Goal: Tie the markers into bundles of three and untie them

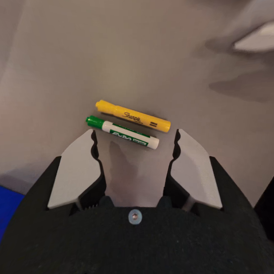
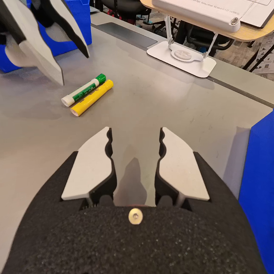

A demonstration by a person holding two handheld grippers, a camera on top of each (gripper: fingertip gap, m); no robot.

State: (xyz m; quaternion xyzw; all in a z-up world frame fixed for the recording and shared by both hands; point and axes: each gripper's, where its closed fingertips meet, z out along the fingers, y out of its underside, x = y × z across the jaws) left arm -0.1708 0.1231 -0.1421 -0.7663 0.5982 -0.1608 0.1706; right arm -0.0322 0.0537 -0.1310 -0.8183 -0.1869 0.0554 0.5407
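The green marker [image 1: 122,132] and the yellow highlighter [image 1: 133,116] lie side by side, touching, on the gray table [image 2: 163,103], just under the left gripper [image 1: 134,130]. Both grippers are wide open and hold nothing; the right gripper [image 2: 135,128] hangs well apart. The pens look light, hard and smooth and could roll, so pinch one across its middle; in the right wrist view their caps point away toward the far edge.

Bare grey table [image 2: 148,103] lies open between the right gripper [image 2: 135,128] and the two markers, the green marker [image 2: 84,90] touching the yellow marker [image 2: 92,97]. The left gripper [image 1: 134,130], jaws spread, hangs just above them. Blue bins [image 2: 66,40] stand behind, another blue bin [image 2: 259,163] at right, a white stand [image 2: 182,59] farther back.
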